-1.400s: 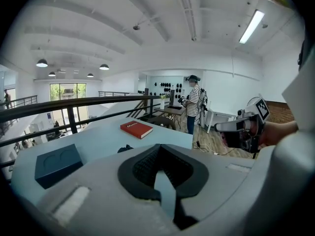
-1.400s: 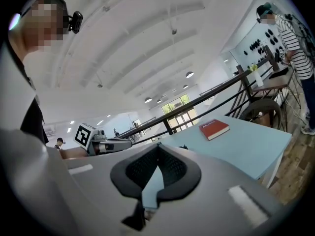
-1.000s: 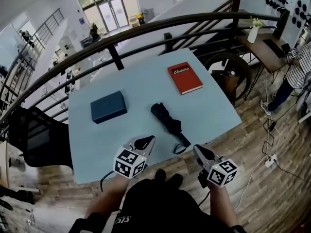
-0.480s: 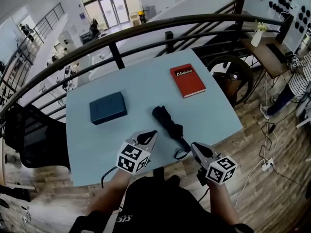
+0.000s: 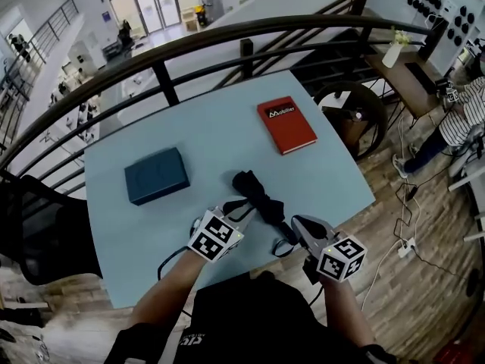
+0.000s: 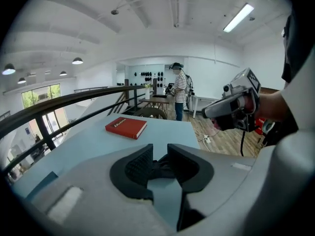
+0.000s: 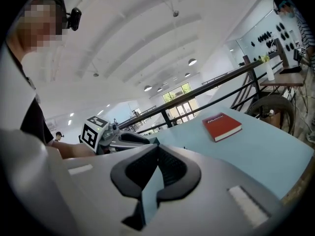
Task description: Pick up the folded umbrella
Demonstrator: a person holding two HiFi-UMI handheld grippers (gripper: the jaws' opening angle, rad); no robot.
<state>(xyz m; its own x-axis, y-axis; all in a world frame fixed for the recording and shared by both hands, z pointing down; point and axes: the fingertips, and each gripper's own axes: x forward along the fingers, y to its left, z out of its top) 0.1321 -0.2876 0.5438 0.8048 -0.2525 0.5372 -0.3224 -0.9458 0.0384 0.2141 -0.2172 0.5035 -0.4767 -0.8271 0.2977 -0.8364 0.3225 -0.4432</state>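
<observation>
The folded black umbrella [image 5: 256, 194] lies on the light blue table [image 5: 204, 139], its strap loop [image 5: 283, 244] at the near edge. My left gripper [image 5: 241, 206] is at the umbrella's near left side. In the left gripper view its jaws [image 6: 160, 150] are opening, with the umbrella [image 6: 161, 167] showing in the gap and the pads not pressing on it. My right gripper [image 5: 298, 223] hovers by the strap loop at the table's front edge. Its jaw tips [image 7: 157, 149] meet with nothing between them.
A dark blue box [image 5: 156, 175] lies at the table's left, a red book [image 5: 286, 125] at the far right. A black railing [image 5: 197, 44] runs behind the table. A black chair [image 5: 38, 226] stands left; a person [image 5: 455, 120] stands at far right.
Both grippers have moved forward to the umbrella. The left gripper has come down beside it and its jaws have parted. The right jaws stay together.
</observation>
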